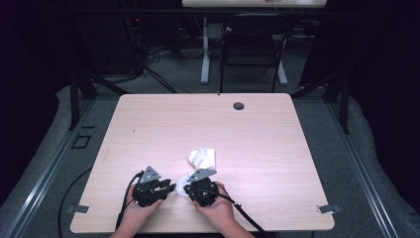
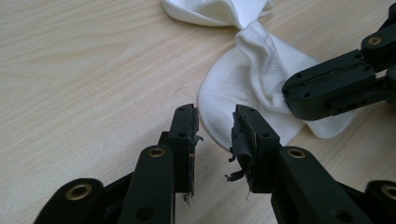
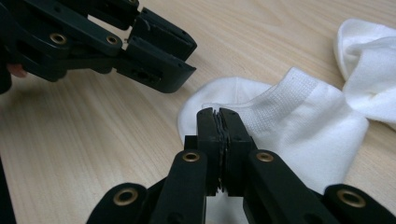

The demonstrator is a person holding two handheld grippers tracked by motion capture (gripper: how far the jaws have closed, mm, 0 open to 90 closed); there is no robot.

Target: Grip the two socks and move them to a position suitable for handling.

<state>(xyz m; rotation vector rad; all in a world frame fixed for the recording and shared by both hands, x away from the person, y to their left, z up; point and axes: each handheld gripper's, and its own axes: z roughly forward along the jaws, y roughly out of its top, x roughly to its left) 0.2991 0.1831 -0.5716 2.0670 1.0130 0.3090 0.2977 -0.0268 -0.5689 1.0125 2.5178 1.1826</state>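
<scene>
A white sock [image 1: 204, 157] lies crumpled on the wooden table [image 1: 277, 148], near its front edge. My right gripper [image 3: 218, 116] is shut on the sock's [image 3: 299, 116] ribbed cuff edge, and the cloth bunches up at its tips [image 2: 288, 91]. Just to the left, my left gripper [image 2: 215, 128] stands open, its fingertips low over the table at the sock's [image 2: 233, 79] rounded end and apart from it. In the high view both grippers, left [image 1: 171, 187] and right [image 1: 187, 188], point towards each other. More white cloth [image 3: 369, 60] lies folded farther off.
A round cable hole [image 1: 238, 105] sits near the table's far edge. A dark chair [image 1: 250, 47] and desk legs stand on the floor beyond. The person's hands [image 1: 218, 208] rest close to the table's front edge.
</scene>
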